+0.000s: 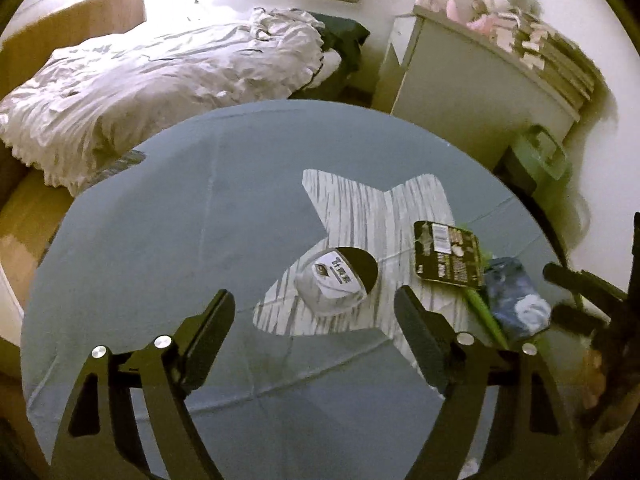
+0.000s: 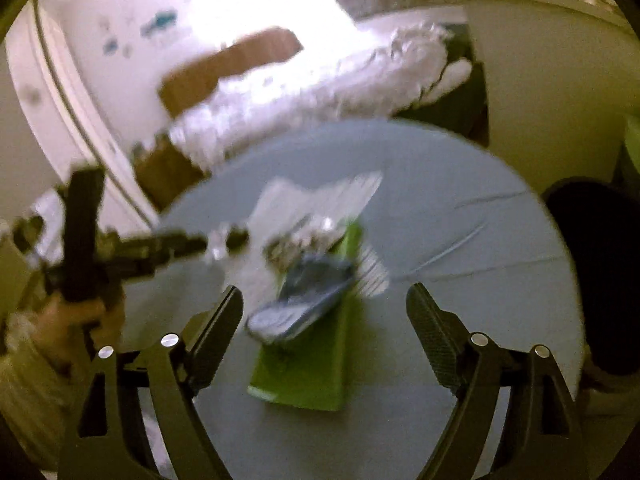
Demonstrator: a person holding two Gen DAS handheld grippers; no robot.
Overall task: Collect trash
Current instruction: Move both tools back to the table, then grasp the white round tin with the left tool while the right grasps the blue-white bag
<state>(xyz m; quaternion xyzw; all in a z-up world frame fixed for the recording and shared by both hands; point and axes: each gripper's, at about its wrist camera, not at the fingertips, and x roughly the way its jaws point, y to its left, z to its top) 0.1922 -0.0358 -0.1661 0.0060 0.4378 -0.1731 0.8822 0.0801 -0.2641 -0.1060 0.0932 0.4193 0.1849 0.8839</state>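
Observation:
A round table (image 1: 160, 240) under a blue-grey cloth carries a star-shaped striped mat (image 1: 380, 208). On the mat a white cup (image 1: 332, 284) lies on its side, its dark mouth facing away. My left gripper (image 1: 314, 296) hovers open just in front of it, with nothing between the fingers. To the right lie a black printed card (image 1: 446, 254), a green flat box (image 2: 312, 360) and a crumpled blue wrapper (image 2: 304, 300) on top of the box. My right gripper (image 2: 325, 292) stands open above the wrapper and box, apart from them. That view is blurred.
Behind the table a bed has a rumpled white duvet (image 1: 160, 80). A white cabinet (image 1: 472, 92) topped with plush toys (image 1: 500, 0) stands at the back right, with a green bin (image 1: 536, 156) below it. A dark chair (image 2: 600, 272) borders the table's right side.

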